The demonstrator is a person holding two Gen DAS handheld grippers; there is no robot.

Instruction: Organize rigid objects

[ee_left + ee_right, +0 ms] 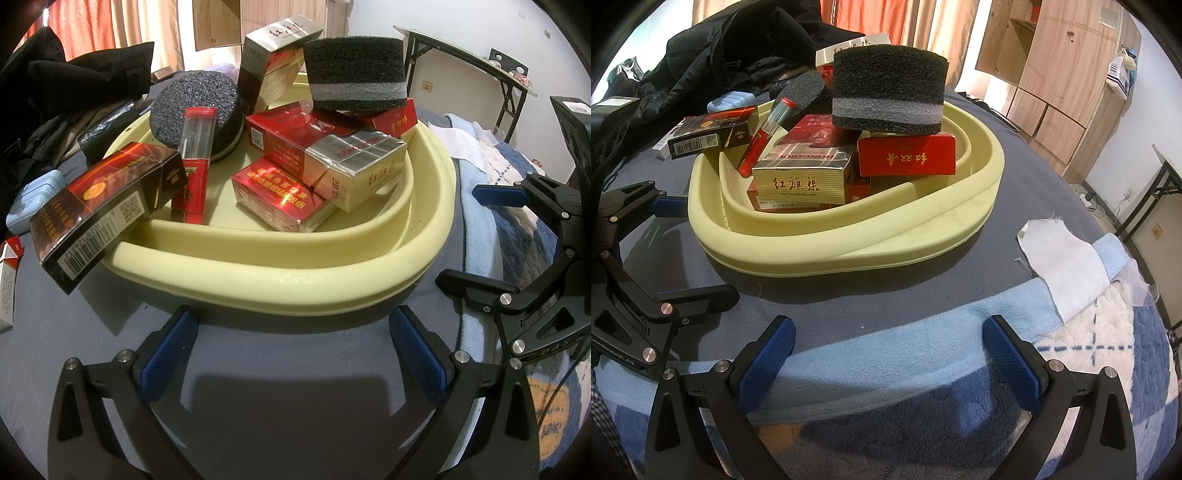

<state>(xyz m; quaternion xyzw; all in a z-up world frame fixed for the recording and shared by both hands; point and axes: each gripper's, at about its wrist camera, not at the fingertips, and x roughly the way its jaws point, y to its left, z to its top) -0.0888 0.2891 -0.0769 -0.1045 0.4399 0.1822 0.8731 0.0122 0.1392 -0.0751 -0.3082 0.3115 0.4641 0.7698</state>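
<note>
Several glossy boxes [325, 158], coarse foam sponges [356, 74] fill smooth yellow basin [258, 258].

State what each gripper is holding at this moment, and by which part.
Nothing is held. The left gripper and the right gripper are both open and empty, short of the yellow basin.

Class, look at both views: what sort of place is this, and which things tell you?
Probably a bedroom: the basin sits on a blanket, with a wooden wardrobe and curtains behind.
</note>
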